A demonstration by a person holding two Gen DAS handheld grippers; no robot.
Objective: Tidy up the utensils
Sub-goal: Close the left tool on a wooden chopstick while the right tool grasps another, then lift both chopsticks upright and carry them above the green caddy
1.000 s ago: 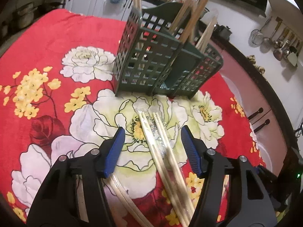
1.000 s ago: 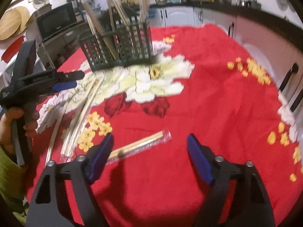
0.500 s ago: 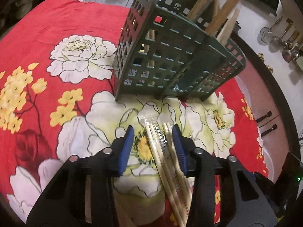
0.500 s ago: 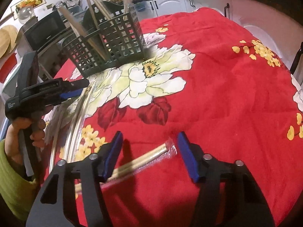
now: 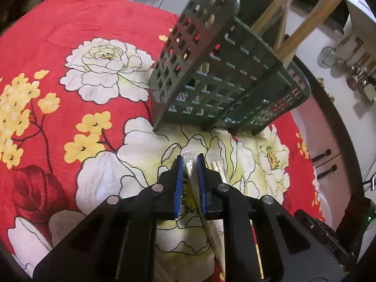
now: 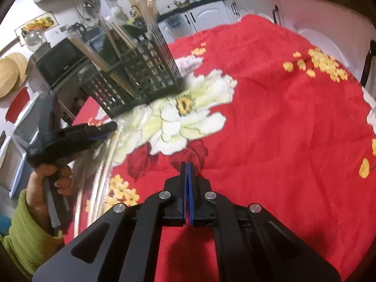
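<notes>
The left hand-held gripper (image 5: 189,164), jaws just closed, clamps a wrapped chopstick pair (image 5: 191,176) lying on the tabletop (image 5: 70,23) just short of the caddy (image 5: 223,82), its long axis pointing at the caddy. The right hand-held gripper (image 6: 187,166), farther off, has just closed with nothing visible between its pads.

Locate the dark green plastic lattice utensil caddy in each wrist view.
Left wrist: dark green plastic lattice utensil caddy sits upper centre-right, beyond the left gripper.
Right wrist: caddy sits upper left, above the left gripper.
Shared landmark: the big white flower on the red tablecloth at the caddy's base.
</notes>
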